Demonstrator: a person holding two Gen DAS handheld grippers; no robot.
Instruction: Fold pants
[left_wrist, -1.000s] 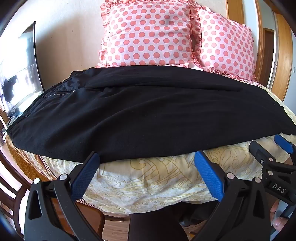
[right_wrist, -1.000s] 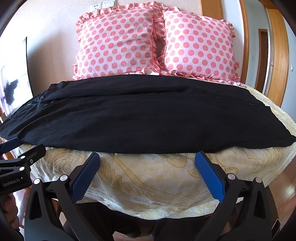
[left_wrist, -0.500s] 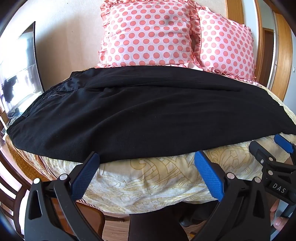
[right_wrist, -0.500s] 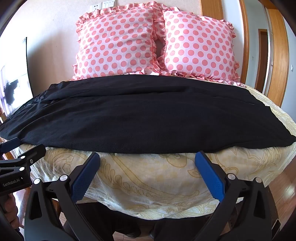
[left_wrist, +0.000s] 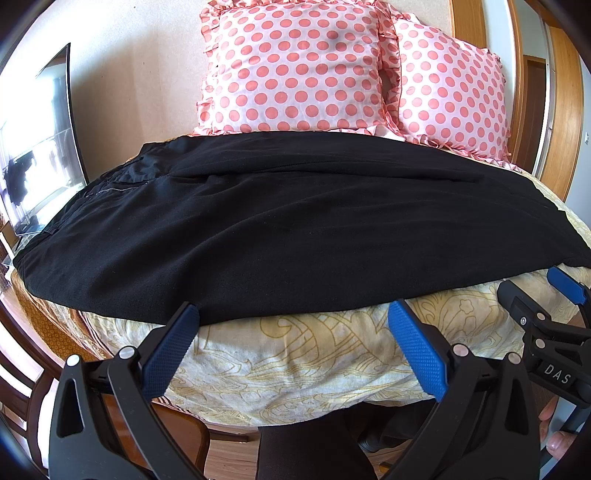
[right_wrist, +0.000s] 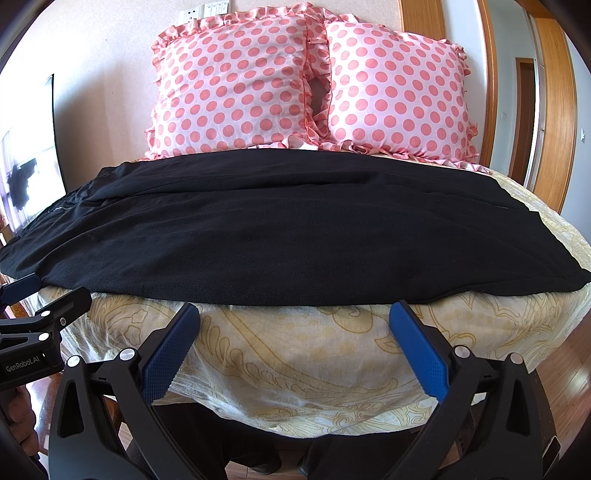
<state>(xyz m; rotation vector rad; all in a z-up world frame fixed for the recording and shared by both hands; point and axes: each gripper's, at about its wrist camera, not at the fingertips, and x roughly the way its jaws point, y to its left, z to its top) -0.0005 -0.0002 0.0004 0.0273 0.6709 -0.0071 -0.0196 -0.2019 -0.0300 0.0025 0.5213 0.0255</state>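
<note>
right tongs (left_wrist: 554, 373): "DAS" (partial) | left tongs (right_wrist: 26, 363): "GenRobot.AI"

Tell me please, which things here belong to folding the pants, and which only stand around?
For the job:
black pants, spread across the bed
left gripper, open
right gripper, open

Just around:
two polka-dot pillows
yellow patterned bedspread
screen at the left

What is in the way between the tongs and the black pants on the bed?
Nothing visible. Both left tongs and right tongs are open, with only bare yellow bedspread before the pants.
</note>
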